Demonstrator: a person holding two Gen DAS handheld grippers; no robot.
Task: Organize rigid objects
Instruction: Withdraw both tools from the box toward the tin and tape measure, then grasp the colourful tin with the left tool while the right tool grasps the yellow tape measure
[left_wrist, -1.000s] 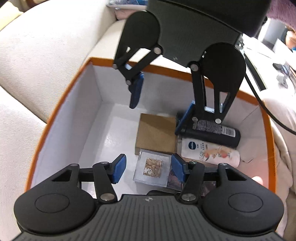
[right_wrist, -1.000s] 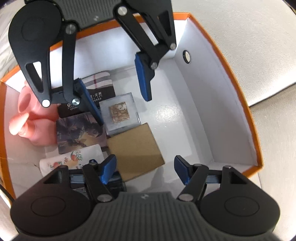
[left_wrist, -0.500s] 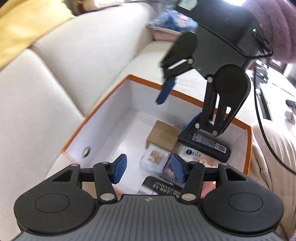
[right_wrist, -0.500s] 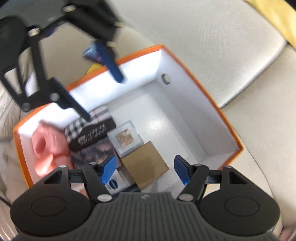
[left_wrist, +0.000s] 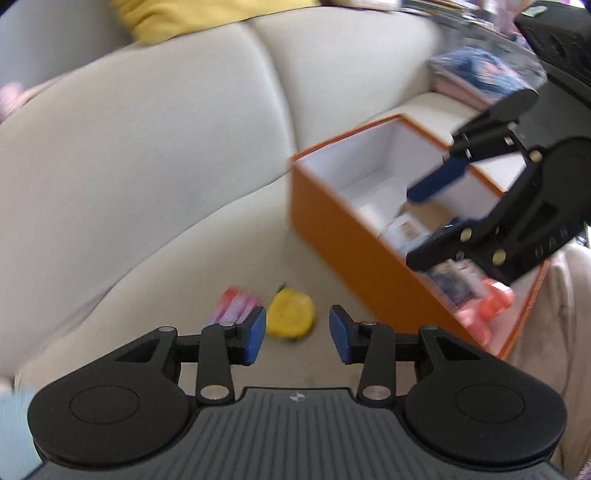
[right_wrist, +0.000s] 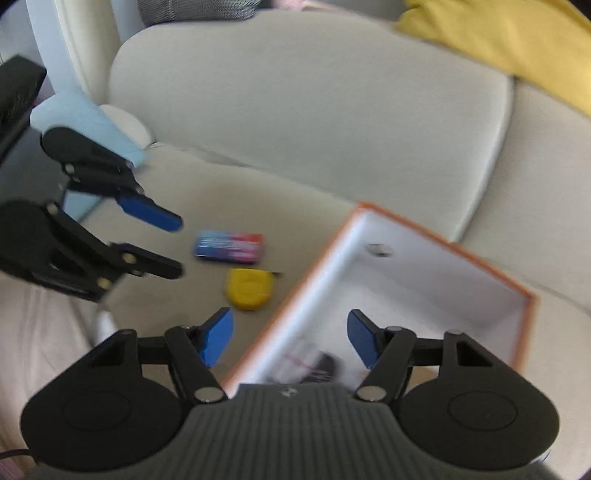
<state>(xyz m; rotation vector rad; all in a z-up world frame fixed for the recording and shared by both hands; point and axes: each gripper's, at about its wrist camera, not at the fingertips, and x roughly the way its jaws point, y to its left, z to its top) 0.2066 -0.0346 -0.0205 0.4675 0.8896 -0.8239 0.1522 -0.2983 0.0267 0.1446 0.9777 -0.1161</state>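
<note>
With both the left gripper and the right gripper spread wide and empty, the step looks like fetching the next item, the yellow disc beside the orange box on the sofa seat, which calls for lowering and closing around it

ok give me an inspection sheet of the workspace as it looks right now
Surface: cream sofa seat.
Job's things: orange box holds several items; yellow tape measure and red-blue pack lie loose on the seat beside it.
Clutter: yellow cloth on the backrest.
Grippers: left gripper open, empty, pointed at the tape measure; right gripper open, empty, over the box edge.
Cables: nothing seen.
Surroundings: blurred folded fabric behind the box.
</note>
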